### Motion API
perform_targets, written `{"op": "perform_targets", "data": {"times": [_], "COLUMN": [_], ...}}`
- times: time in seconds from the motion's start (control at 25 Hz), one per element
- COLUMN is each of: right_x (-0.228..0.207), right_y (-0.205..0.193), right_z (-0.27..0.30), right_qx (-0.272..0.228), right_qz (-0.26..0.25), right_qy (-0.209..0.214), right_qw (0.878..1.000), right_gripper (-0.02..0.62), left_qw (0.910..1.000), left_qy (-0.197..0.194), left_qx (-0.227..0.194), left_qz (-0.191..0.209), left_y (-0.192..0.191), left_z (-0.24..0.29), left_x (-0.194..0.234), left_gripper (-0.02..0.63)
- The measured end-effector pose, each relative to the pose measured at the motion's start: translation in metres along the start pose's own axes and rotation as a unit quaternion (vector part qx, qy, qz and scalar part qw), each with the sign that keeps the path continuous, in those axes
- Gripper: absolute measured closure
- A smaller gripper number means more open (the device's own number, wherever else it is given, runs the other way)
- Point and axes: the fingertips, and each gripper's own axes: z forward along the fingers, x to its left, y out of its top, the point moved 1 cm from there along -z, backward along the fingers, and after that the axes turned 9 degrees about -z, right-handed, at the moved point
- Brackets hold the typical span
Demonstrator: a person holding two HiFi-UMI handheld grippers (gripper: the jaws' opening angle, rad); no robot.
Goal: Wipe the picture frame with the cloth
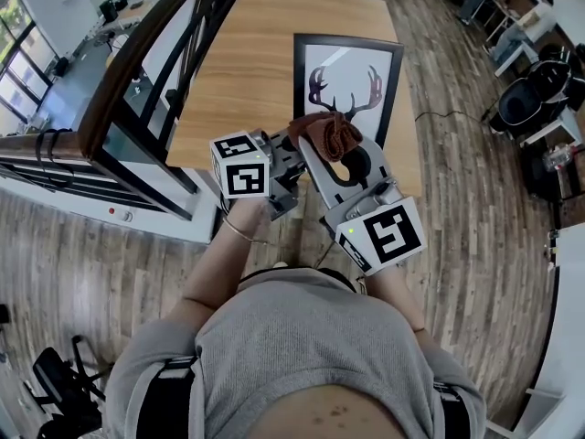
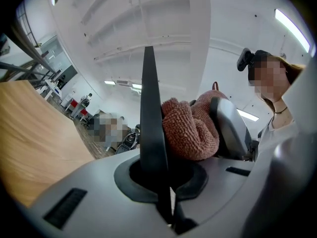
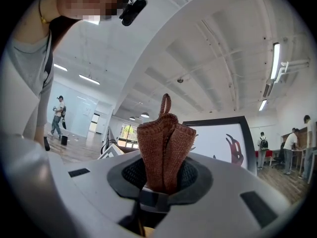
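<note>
Near me, my left gripper (image 2: 148, 113) is closed on nothing and sits just left of the right one. My right gripper (image 1: 327, 149) is clamped on the bunched brown cloth (image 3: 165, 148). Straight ahead of the cloth, a little right, the deer-antler picture frame (image 1: 352, 76) lies flat on the wooden table (image 1: 247, 71), long axis running away from me. Right hand is nearer. Cloth overlaps the frame's near edge; contact I can't judge.

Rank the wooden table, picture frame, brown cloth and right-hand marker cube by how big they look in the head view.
1. wooden table
2. picture frame
3 and 4. cloth and marker cube look about alike; the cube is nearer the camera, so I won't rank them.
</note>
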Motion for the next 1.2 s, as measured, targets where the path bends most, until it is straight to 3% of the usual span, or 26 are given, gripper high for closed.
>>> {"op": "perform_targets", "data": {"times": [0.52, 0.8, 1.04, 1.2], "right_x": [0.015, 0.015, 0.018, 0.003], "right_y": [0.008, 0.003, 0.002, 0.018], "right_z": [0.004, 0.0, -0.021, -0.025], "right_qx": [-0.032, -0.036, -0.029, -0.059], "right_qz": [0.033, 0.06, 0.038, 0.049], "right_qy": [0.045, 0.079, 0.113, 0.102], "right_qw": [0.998, 0.994, 0.992, 0.992], "right_gripper": [0.499, 0.5, 0.499, 0.499], "left_qw": [0.9991, 0.9991, 0.9974, 0.9982], "left_qy": [0.027, 0.034, 0.024, 0.027], "left_qx": [-0.031, -0.024, -0.052, -0.039], "left_qz": [-0.007, -0.012, -0.043, -0.035], "left_y": [0.017, 0.017, 0.016, 0.015], "left_z": [-0.022, -0.022, -0.018, -0.019], "left_x": [0.019, 0.028, 0.03, 0.03], "left_gripper": [0.586, 0.586, 0.586, 0.586]}}
